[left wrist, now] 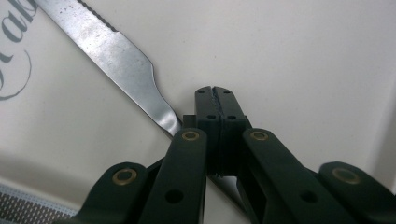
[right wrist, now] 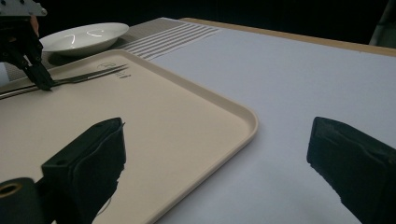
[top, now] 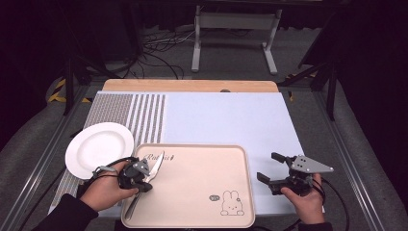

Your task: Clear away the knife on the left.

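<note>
Knife (left wrist: 122, 56) pinched in left gripper (left wrist: 215, 95) jaws over tray (top: 202, 192), not yet let go; right gripper (top: 272, 168) jaws spread, empty.

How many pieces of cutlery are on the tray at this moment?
1. A table knife lies along the left edge of the beige tray, blade toward the far side. The left gripper is shut over its handle. Nothing else seems hidden on the tray.
</note>
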{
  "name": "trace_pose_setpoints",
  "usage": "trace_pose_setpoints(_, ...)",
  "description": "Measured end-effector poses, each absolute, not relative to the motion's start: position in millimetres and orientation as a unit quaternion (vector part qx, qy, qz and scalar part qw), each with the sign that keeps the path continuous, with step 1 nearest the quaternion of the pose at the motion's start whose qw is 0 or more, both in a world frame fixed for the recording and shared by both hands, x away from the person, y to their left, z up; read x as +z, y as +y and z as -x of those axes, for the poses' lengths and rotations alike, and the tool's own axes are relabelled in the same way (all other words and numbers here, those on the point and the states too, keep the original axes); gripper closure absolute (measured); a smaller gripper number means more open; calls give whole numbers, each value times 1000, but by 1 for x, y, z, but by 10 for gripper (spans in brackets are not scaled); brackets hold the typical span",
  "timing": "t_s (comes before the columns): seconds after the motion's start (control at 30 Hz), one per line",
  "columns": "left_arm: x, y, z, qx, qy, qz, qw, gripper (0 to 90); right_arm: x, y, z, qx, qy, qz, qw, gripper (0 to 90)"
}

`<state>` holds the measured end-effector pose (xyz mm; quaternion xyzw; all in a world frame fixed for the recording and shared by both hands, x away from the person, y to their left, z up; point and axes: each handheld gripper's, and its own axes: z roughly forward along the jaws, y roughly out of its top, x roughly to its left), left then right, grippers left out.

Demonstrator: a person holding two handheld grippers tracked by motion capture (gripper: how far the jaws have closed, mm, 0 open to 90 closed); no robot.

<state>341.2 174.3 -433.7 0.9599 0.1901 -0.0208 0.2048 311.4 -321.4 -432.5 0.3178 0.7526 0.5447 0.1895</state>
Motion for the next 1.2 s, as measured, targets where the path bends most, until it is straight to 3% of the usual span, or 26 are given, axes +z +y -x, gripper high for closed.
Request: trace_pose_setpoints(1.2, -436, 196, -342, -33, 232, -948, 216, 900, -433, -320, -311, 544, 754, -317, 188, 55)
